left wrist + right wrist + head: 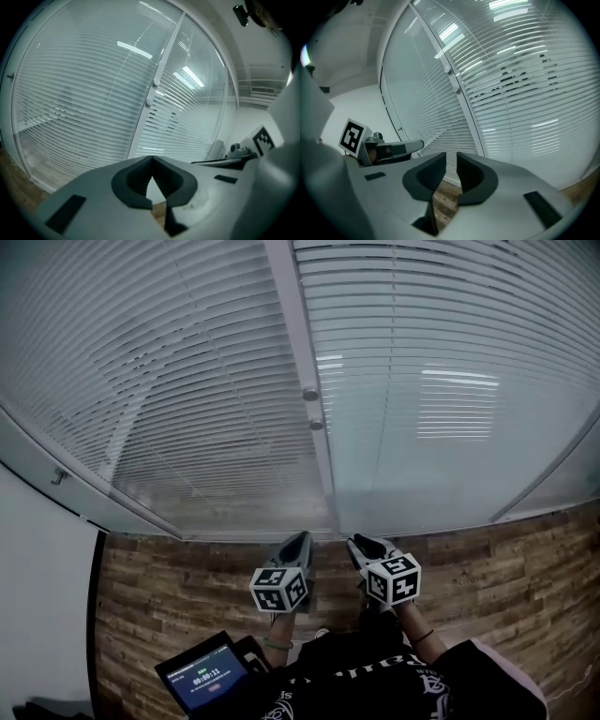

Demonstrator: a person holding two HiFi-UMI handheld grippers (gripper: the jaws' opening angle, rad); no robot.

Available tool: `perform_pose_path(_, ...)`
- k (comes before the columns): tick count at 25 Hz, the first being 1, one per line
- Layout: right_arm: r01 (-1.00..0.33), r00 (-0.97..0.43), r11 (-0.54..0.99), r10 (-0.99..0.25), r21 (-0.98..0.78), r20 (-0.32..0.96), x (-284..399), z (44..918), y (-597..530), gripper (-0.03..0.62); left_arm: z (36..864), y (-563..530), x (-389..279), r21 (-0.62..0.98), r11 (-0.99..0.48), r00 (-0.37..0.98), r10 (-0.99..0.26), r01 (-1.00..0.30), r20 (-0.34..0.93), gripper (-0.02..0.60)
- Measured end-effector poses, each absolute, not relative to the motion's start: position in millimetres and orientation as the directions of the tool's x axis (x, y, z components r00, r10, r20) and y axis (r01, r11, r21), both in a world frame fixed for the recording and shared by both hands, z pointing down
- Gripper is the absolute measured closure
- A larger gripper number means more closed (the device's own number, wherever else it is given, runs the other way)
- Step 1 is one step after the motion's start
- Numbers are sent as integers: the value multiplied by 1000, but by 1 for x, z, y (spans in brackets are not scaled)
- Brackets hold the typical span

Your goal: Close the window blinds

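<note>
Grey jaws on the left gripper are pressed together at the tips with nothing caught between them, and they point toward the foot of the white post that splits the window. Over on the right gripper the jaws stand a little apart, a narrow gap with nothing in it, and only the wood floor shows through. From the head view both grippers sit side by side, low and close to the person, tips leaning toward each other just short of the window's bottom edge. Each carries its marker cube. Neither one touches the window. The blinds hang straight ahead and fill both panes, well above the jaws. On the left pane the slats show dark gaps between them lower down, and the right pane looks paler and more even. Two small round knobs sit one above the other on the post, between the panes. Down at the lower left, a small lit screen glows beside the person.
</note>
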State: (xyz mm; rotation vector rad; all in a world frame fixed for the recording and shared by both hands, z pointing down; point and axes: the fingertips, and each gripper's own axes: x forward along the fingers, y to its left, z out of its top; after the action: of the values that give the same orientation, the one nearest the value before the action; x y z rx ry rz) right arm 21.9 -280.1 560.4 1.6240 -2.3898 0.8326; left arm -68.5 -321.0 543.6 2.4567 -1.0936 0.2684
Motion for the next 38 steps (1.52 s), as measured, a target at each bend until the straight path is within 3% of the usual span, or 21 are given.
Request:
perform_pose_path(12, -925, -276, 128, -874, -359, 400, -60, 565, -148, 513, 540, -195, -131, 358, -726, 809, -508, -587, 297, 577)
perform_pose_path(22, -944, -229, 94, -878, -318, 421, -73, 563, -49, 513, 544, -99, -131, 408, -753, 856, -443, -516, 266, 577)
perform_pose_path(38, -924, -335, 202, -837, -325, 432, -38, 564, 128, 513, 542, 81, -121, 424, -632, 756, -602, -648, 259, 577)
